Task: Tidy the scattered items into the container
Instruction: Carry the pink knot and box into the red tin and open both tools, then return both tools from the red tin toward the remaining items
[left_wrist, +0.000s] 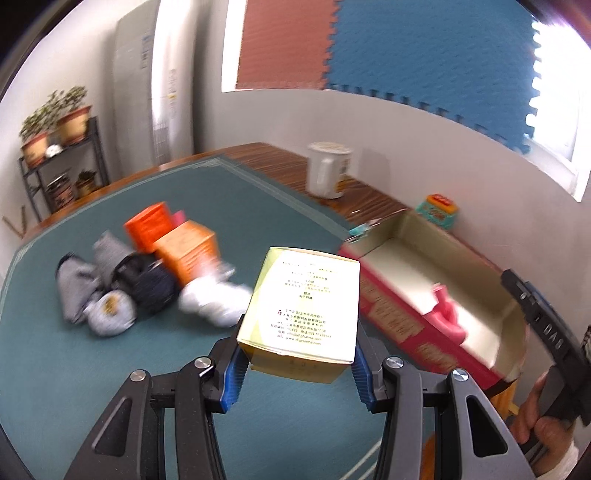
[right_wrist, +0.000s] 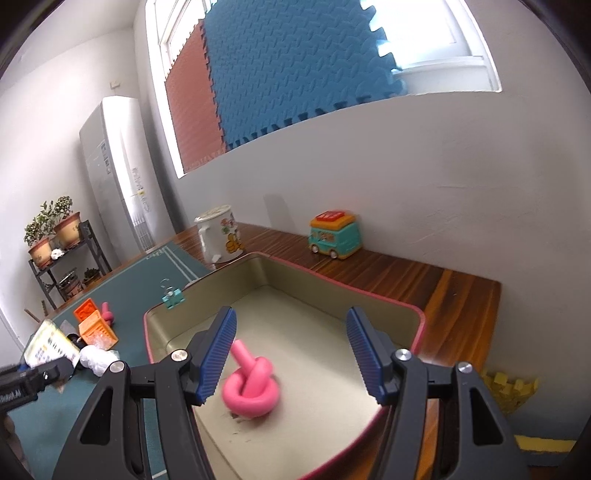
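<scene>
Blue-padded fingers (left_wrist: 233, 376) of the left gripper (left_wrist: 297, 373) clamp the near end of a yellow carton (left_wrist: 303, 306) printed with small text, holding it raised above the green mat (left_wrist: 110, 369), just left of the container (left_wrist: 402, 321). That container is a shallow tin with a red outer wall and a pale gold interior, standing partly on the mat and partly on the wooden tabletop (right_wrist: 424, 280). Right gripper (right_wrist: 291, 356) hovers over the tin with its jaws spread wide and nothing between them; a pink knotted toy (right_wrist: 251, 391) lies on the tin floor directly below. Scattered items remain on the mat to the left: two orange boxes (left_wrist: 173, 240), a heap of grey and dark fabric bundles (left_wrist: 107, 291) and a crumpled white plastic piece (left_wrist: 218, 299). A teal binder clip (right_wrist: 173, 298) lies just beside the tin's far-left corner. A white mug (right_wrist: 219, 236) and a toy bus (right_wrist: 334, 236) stand on the tabletop by the wall.
</scene>
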